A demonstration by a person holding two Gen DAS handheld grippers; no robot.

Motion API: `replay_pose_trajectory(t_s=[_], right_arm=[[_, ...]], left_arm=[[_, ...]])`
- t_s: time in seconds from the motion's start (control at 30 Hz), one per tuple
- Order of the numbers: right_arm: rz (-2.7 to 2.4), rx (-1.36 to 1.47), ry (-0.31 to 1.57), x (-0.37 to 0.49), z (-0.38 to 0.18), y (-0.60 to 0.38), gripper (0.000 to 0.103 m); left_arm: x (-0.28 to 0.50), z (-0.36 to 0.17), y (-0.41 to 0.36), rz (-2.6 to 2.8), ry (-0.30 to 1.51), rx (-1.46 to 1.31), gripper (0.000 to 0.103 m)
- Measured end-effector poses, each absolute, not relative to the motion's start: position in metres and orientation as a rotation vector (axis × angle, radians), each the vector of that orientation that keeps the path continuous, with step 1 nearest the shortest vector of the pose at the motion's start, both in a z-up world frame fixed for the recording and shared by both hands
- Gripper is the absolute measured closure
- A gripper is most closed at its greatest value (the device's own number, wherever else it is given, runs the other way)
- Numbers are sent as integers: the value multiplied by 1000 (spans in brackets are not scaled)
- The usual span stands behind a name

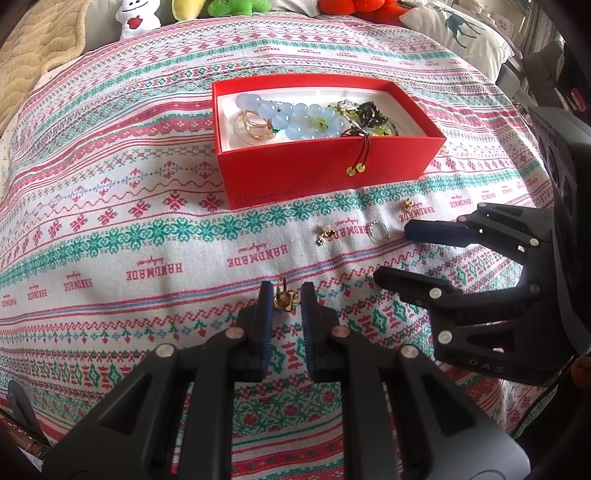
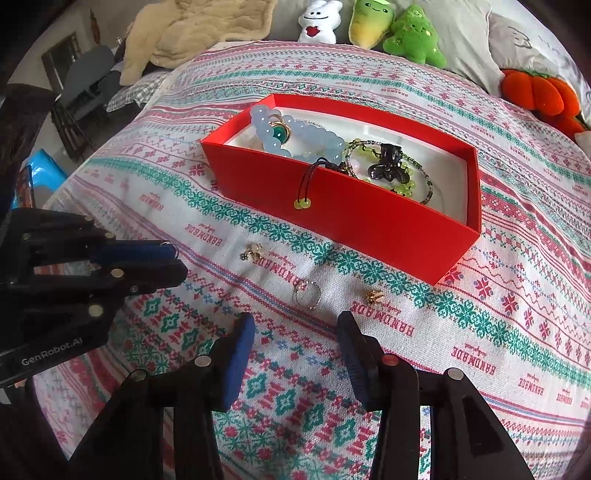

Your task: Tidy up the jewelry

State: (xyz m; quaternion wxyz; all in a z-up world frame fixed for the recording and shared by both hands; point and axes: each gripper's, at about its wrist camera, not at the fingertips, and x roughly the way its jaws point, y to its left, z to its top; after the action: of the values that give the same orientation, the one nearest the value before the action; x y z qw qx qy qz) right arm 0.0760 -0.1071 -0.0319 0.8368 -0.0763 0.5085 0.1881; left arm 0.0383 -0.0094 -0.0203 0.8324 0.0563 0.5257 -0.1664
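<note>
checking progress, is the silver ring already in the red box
No, the silver ring lies on the tablecloth in front of the red box.

Plush toys point(image 2: 413, 37), perhaps a beige blanket point(image 2: 192, 33), edge the patterned cloth point(image 2: 498, 314).

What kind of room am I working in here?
Probably a bedroom or living room: the patterned cloth seems to cover a bed or sofa, with plush toys, a deer-print pillow and a beige blanket behind it.
</note>
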Motion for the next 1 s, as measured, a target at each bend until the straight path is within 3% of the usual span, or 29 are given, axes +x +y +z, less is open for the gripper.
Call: replay_pose_trajectory(t_s=[0.33, 0.43, 0.63, 0.73, 0.77, 1.0], right_arm=[[409, -150, 1037, 93, -39, -104, 57], [403, -170, 1025, 95, -39, -99, 63], [393, -147, 1022, 100, -41, -103, 87], [389, -152, 1025, 99, -40, -105, 90], [390, -156, 1027, 99, -39, -105, 96], [384, -117, 1034, 99, -31, -117, 97]], left_arm=[[39, -24, -10, -348, 1121, 123, 87], [38, -24, -11, -346, 1121, 124, 87], [38, -24, -12, -340, 1121, 123, 87], [39, -24, -13, -339, 1119, 120, 87], [39, -23, -13, -340, 1118, 119, 87], [44, -16, -8, -348, 1101, 109, 87]])
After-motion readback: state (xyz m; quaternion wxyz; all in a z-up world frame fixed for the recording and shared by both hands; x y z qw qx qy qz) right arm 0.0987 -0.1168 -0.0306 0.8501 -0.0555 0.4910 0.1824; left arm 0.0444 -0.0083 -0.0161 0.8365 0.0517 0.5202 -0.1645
